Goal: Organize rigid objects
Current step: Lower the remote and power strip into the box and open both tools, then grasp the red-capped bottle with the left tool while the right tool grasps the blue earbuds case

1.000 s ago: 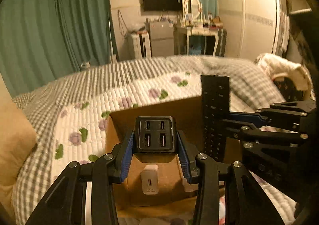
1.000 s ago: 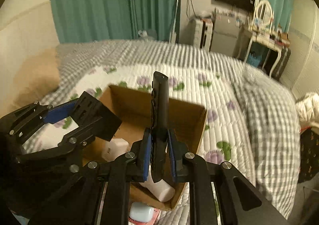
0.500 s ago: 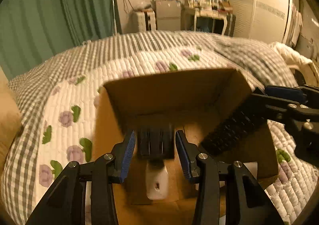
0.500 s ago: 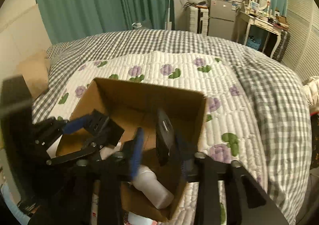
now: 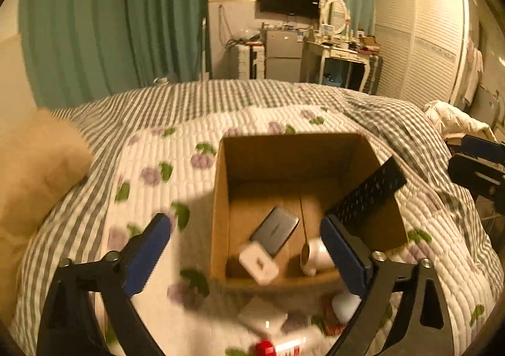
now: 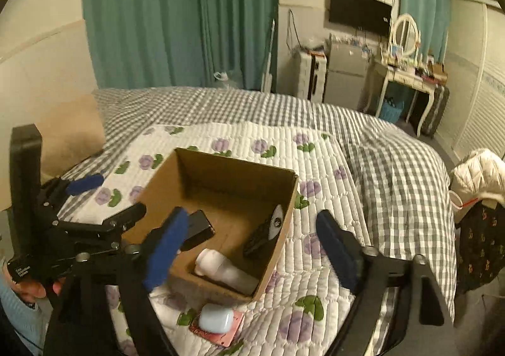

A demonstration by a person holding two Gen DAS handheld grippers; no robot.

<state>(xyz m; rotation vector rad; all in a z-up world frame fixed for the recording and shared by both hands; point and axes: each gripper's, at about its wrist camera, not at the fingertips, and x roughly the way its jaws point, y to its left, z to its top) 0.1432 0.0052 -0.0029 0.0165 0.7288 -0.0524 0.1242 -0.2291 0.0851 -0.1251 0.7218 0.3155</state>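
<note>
An open cardboard box (image 5: 221,198) (image 6: 285,214) sits on the quilted bed. Inside lie the black USB charger block (image 5: 275,230) (image 6: 197,229), a white plug adapter (image 5: 258,263), a white bottle (image 5: 315,256) (image 6: 225,270) and the black remote (image 5: 367,195) (image 6: 263,234), which leans against the right wall. My left gripper (image 5: 247,240) is open and empty above the box's near left side. My right gripper (image 6: 249,245) is open and empty above the box's near right side.
On the quilt in front of the box lie a pale blue earbud case (image 6: 216,318) on a pink card, a white flat item (image 5: 262,316) and a small red thing (image 5: 265,349). A tan pillow (image 5: 34,173) lies to the left, a white jacket (image 6: 479,173) to the right.
Both grippers opened and drew back. The charger block dropped from the left gripper into the box. The remote dropped from the right gripper and now leans on the box's right wall.
</note>
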